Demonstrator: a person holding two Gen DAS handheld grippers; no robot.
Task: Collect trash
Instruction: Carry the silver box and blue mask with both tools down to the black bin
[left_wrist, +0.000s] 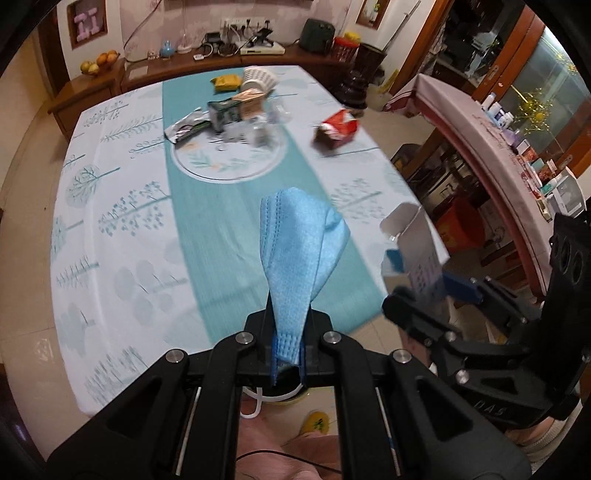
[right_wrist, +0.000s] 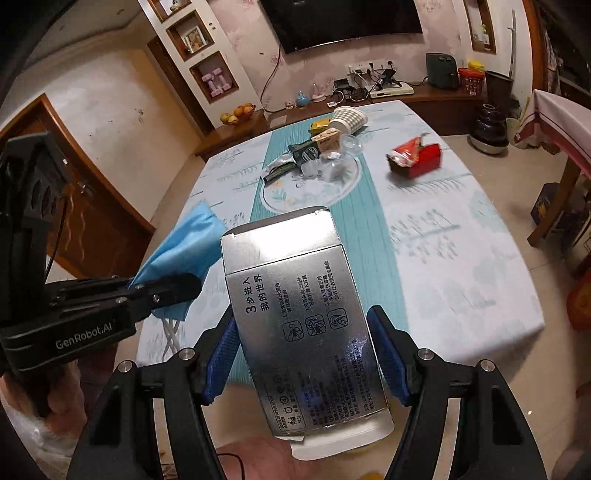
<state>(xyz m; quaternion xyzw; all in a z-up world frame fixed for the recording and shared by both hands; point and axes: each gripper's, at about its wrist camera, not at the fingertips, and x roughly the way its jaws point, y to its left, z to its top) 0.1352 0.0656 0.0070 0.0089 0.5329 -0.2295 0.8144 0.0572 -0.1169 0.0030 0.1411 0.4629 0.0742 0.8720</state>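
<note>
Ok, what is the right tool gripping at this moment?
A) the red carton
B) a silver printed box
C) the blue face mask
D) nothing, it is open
B: the right tool has its blue pads pressed against both sides of the silver printed box, while the blue face mask is pinched in the left tool and the red carton lies on the table.

A blue face mask (left_wrist: 295, 258) is pinched by the left gripper (left_wrist: 290, 347) above the surface (left_wrist: 110, 221). A silver box (left_wrist: 413, 247) is held by the right gripper (left_wrist: 424, 295) just beside it. Trash (left_wrist: 236, 110) is heaped farther back.
</note>
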